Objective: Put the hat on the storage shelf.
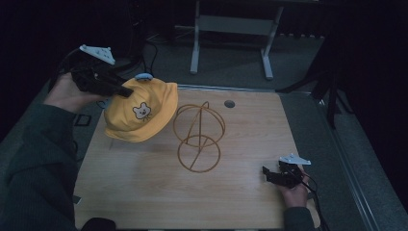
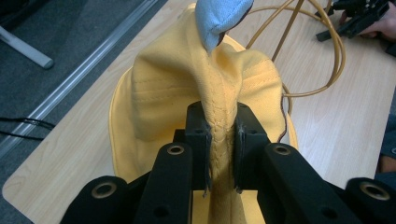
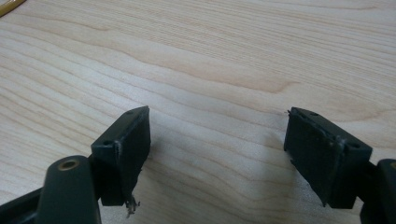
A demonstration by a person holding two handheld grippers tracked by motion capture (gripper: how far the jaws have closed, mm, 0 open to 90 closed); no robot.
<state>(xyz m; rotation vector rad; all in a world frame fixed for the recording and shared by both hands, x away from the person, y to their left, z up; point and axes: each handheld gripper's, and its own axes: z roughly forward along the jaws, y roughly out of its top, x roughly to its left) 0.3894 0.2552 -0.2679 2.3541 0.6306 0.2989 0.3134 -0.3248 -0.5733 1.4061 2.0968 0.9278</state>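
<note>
A yellow bucket hat (image 1: pixel 140 111) with a small bear face and a blue tab on its crown hangs above the left part of the wooden table (image 1: pixel 144 192). My left gripper (image 1: pixel 126 91) is shut on a fold of its crown; in the left gripper view the yellow hat (image 2: pixel 187 88) is pinched between the two pads (image 2: pixel 198 140) at the left gripper (image 2: pixel 220 140). A gold wire stand (image 1: pixel 198 137) with a globe-shaped top stands just right of the hat. My right gripper (image 1: pixel 267 174) lies low on the table at the right, open, the right gripper (image 3: pixel 217 140) having bare wood between its jaws.
A round grommet hole (image 1: pixel 229 103) sits near the table's far edge. Beyond the table are a grey floor, cables and the legs of a metal frame (image 1: pixel 195 53). A dark stand (image 1: pixel 332 91) is at the far right.
</note>
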